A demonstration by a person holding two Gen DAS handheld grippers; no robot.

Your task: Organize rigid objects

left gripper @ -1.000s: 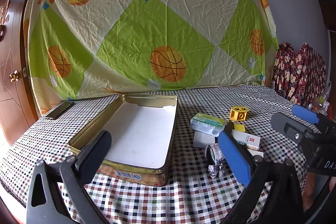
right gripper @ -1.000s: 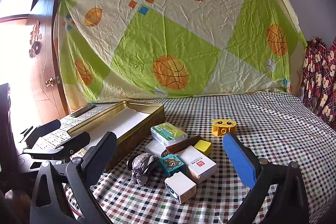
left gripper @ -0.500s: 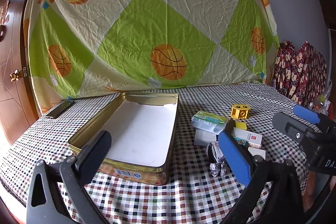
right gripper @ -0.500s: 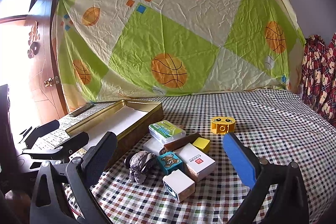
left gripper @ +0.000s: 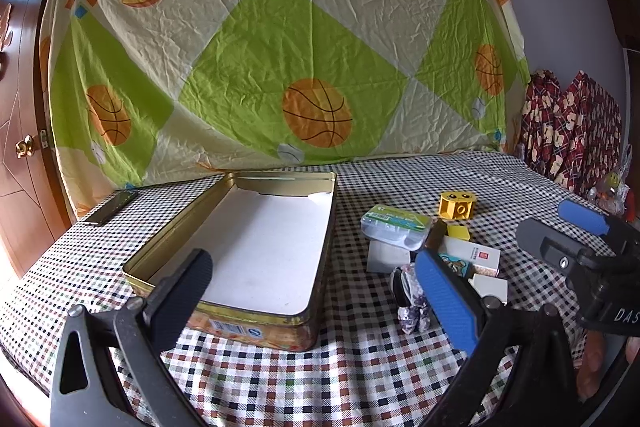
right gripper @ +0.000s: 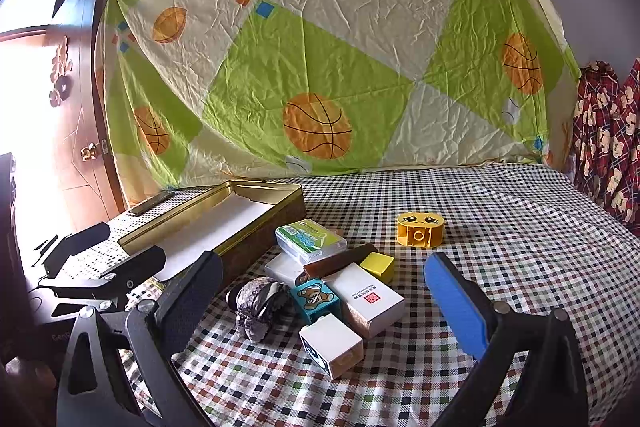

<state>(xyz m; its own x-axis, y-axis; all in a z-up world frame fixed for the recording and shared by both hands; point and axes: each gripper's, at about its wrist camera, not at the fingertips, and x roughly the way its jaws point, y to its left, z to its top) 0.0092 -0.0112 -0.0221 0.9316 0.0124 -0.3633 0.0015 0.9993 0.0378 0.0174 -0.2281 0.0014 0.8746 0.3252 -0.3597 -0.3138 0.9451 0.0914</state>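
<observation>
An open gold tin [left gripper: 224,283] with a white bottom lies on the checked tablecloth; it also shows in the right wrist view [right gripper: 264,227]. Right of it is a pile: a clear box with a green label [right gripper: 310,239], a white box with a red stamp [right gripper: 370,299], a teal bear block [right gripper: 314,299], a white cube [right gripper: 332,345], a small yellow block [right gripper: 377,265], a grey patterned lump [right gripper: 258,303]. A yellow face block [right gripper: 420,229] sits apart behind. My left gripper [left gripper: 316,291] is open over the tin's near end. My right gripper [right gripper: 324,287] is open, empty, above the pile.
A dark flat phone-like object [left gripper: 110,207] lies at the table's back left. A basketball-print sheet [left gripper: 280,67] hangs behind the table. Red patterned cloth [left gripper: 572,135] is at the right. A wooden door [left gripper: 20,131] stands at the left.
Both views have shifted slightly, with the pile sitting a little lower and closer in the right wrist view. No object has moved and both grippers stay open.
</observation>
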